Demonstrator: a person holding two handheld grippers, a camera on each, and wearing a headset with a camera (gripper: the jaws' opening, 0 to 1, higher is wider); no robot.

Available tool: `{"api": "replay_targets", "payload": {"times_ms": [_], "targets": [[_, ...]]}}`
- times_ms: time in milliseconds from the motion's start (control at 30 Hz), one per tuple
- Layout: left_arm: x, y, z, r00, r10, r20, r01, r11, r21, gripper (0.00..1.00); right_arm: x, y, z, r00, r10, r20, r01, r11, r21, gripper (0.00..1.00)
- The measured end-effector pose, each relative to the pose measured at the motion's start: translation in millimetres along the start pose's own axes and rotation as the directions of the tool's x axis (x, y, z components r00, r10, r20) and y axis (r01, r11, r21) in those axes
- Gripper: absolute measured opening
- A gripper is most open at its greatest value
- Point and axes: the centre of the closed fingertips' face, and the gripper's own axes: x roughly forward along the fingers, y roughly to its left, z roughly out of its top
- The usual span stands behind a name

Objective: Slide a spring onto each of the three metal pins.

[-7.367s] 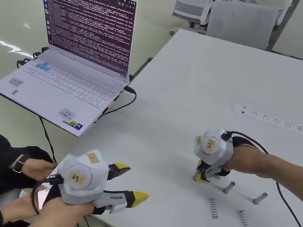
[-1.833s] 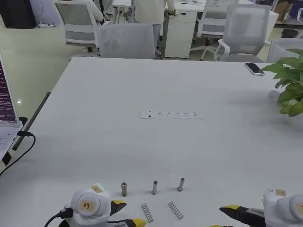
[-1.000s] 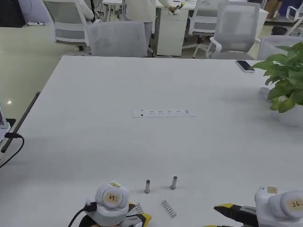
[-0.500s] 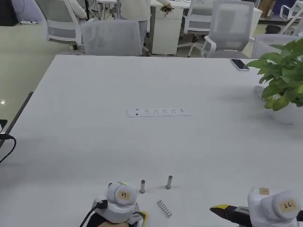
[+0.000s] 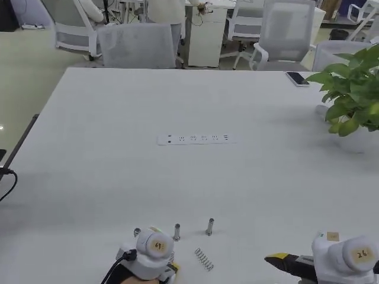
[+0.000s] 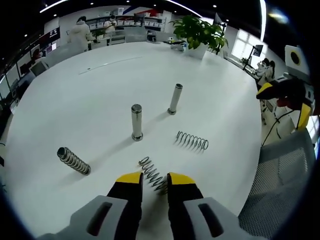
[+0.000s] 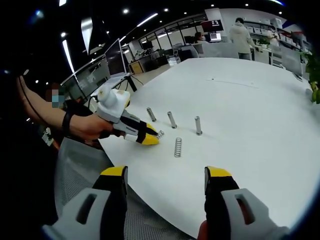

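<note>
Grey office chairs [image 5: 140, 44] stand behind the white table [image 5: 177, 100], plant [image 5: 349, 89] right.

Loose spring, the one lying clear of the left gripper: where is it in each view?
Head view: loose spring bottom centre, just nearer than the two bare pins.
Left gripper view: loose spring right of centre, below-right of the pins.
Right gripper view: loose spring centre, right of the left gripper, which pinches the other spring.
Shared landmark: the two bare pins, side by side.

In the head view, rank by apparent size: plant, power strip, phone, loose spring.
1. plant
2. power strip
3. phone and loose spring: about alike, and the phone lies farther off, so unranked.
</note>
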Motion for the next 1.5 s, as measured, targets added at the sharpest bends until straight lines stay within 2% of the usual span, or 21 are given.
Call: {"api": "replay_targets", "payload": {"times_ms": [100,233,367,533,833,1133,1333,1500], "targets": [[-3.0,2.1,-3.2,1.0,-0.002,-0.007,0.002,1.0,0.006,0.1,0.8,1.4,0.5,1.0,0.001,0.001,-0.001,1.0,-0.001,0.61],[-4.8,7.2,-7.9,0.9995,0.014,-0.029,-0.012,0.999,0.053,0.07,2.6,3.8,0.1,1.0,0.006,-0.005,-0.006,1.0,-0.009,0.61],[-8.4,9.7,-14.5,0.9977,0.029,-0.061,-0.021,0.991,0.13,0.04,3.2,5.2,-0.2,0.9999,0.01,-0.003,-0.01,1.0,-0.007,0.62],[-10.6,9.6,-15.8,0.9966,0.031,-0.076,-0.016,0.982,0.187,0.03,4.1,7.5,-2.6,0.9998,0.016,-0.016,-0.016,1.0,-0.015,0.63],[-14.5,11.3,-20.5,0.9961,0.002,-0.089,0.013,0.986,0.169,0.02,3.2,8.9,-4.6,0.9993,0.024,-0.027,-0.025,0.999,-0.02,0.64],[-33.1,12.6,-21.7,0.9976,-0.032,-0.062,0.041,0.986,0.162,0.02,7.6,16.0,-7.7,0.9971,0.054,-0.054,-0.056,0.998,-0.034,0.66],[-49.4,13.0,-16.4,0.9982,-0.054,-0.024,0.058,0.985,0.16,0.02,11.1,20.8,-5.0,0.9947,0.077,-0.068,-0.08,0.996,-0.042,0.67],[-62.5,11.6,-8.9,0.9971,-0.075,-0.003,0.075,0.98,0.184,0.02,12.1,23.6,-2.8,0.9931,0.089,-0.076,-0.093,0.994,-0.051,0.68]]}}
